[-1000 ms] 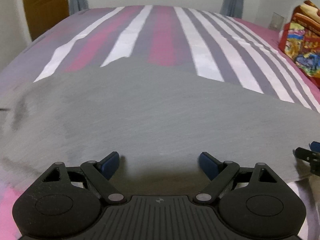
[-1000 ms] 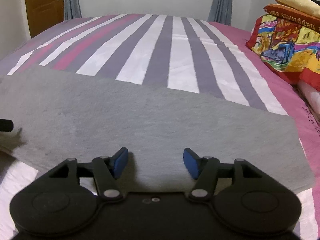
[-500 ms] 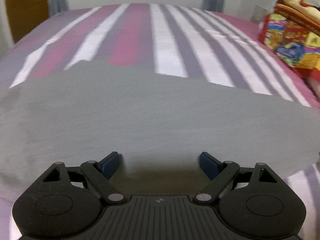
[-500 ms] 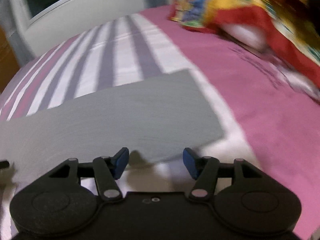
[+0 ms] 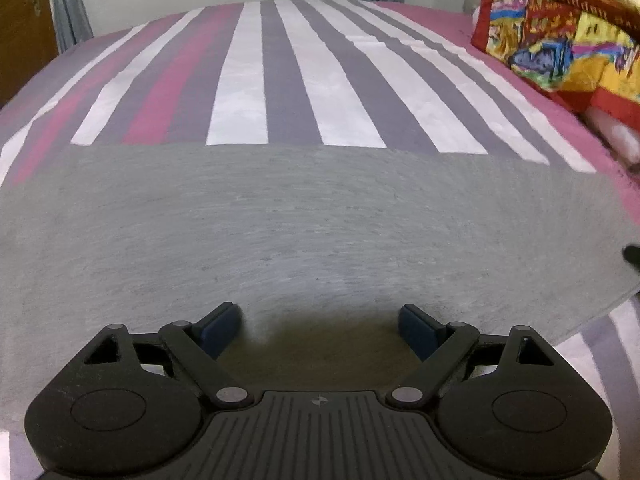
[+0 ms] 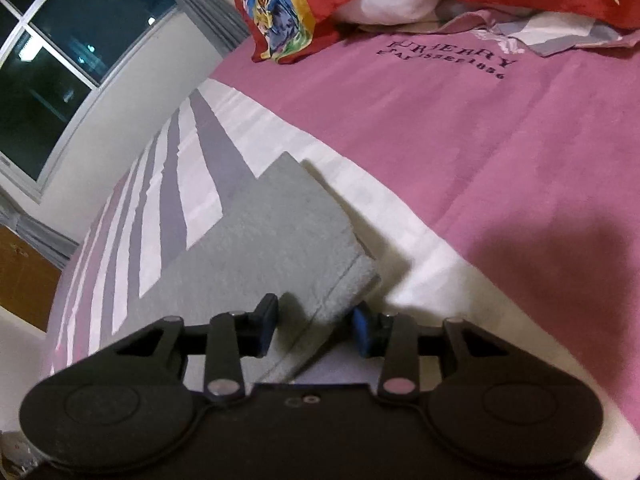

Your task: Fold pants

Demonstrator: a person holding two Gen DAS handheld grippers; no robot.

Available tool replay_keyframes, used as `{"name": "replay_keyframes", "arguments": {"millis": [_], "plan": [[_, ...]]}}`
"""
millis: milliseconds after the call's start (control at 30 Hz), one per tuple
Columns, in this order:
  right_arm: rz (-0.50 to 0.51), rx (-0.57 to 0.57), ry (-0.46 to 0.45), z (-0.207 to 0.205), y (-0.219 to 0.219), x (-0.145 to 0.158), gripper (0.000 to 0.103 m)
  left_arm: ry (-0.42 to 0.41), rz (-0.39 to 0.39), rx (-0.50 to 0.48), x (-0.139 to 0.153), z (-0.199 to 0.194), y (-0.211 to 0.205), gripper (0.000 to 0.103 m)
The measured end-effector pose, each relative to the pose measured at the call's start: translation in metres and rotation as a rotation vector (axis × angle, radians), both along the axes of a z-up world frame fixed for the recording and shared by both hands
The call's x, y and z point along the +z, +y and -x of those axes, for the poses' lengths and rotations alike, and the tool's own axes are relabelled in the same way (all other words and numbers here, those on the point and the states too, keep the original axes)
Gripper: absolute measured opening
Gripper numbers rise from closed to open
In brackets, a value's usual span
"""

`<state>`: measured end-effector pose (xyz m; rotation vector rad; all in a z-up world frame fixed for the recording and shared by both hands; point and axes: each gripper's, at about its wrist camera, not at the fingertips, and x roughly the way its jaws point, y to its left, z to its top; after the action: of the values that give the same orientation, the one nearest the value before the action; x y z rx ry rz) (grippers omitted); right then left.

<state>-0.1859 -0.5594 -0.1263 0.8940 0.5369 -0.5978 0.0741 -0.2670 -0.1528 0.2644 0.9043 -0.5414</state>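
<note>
Grey pants (image 5: 304,232) lie flat across the striped bed (image 5: 288,80). Left gripper (image 5: 320,326) hovers above them, fingers spread, empty. Right gripper (image 6: 316,326) fingers open, straddling the hem corner. Likely pre-grasp step; next: pinch hem, carry it across.

We can read dark embroidered lettering on the pink bedsheet (image 6: 460,128) in the upper right of the right wrist view: a large line that looks like "BURBERRY", though the letters are distorted, and beneath it a smaller line that ends in digits like "1856"; we cannot make out the rest. In the upper right of the left wrist view, the colourful blanket (image 5: 560,48) carries a dark band with pale lettering, upside down and too blurred for us to read.
</note>
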Motion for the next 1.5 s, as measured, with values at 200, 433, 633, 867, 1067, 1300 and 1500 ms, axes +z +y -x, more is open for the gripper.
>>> {"name": "replay_keyframes", "arguments": {"millis": [200,433,633,867,1067,1300,1500], "plan": [[0.137,0.041,-0.03,-0.009,0.01,0.026,0.017,-0.022,-0.053,0.017,-0.005,0.006,-0.02,0.087],[0.131,0.033,0.108,-0.019,0.005,0.011,0.017,-0.019,-0.074,0.005,-0.009,0.005,-0.025,0.087],[0.27,0.092,0.07,-0.032,0.031,0.047,0.017,0.017,-0.033,0.006,0.002,-0.001,-0.013,0.086],[0.361,0.259,-0.013,-0.082,0.083,0.082,0.017,0.021,0.022,0.054,0.017,-0.012,0.022,0.086],[0.354,0.469,-0.067,-0.138,0.152,0.081,0.017,0.008,0.065,0.155,0.027,-0.032,0.079,0.087],[0.242,0.668,0.056,-0.191,0.215,0.025,0.025,0.048,0.092,0.264,0.018,-0.055,0.133,0.087],[0.197,0.688,0.032,-0.185,0.213,0.027,0.077,0.215,0.287,0.274,0.012,-0.067,0.141,0.087]]}}
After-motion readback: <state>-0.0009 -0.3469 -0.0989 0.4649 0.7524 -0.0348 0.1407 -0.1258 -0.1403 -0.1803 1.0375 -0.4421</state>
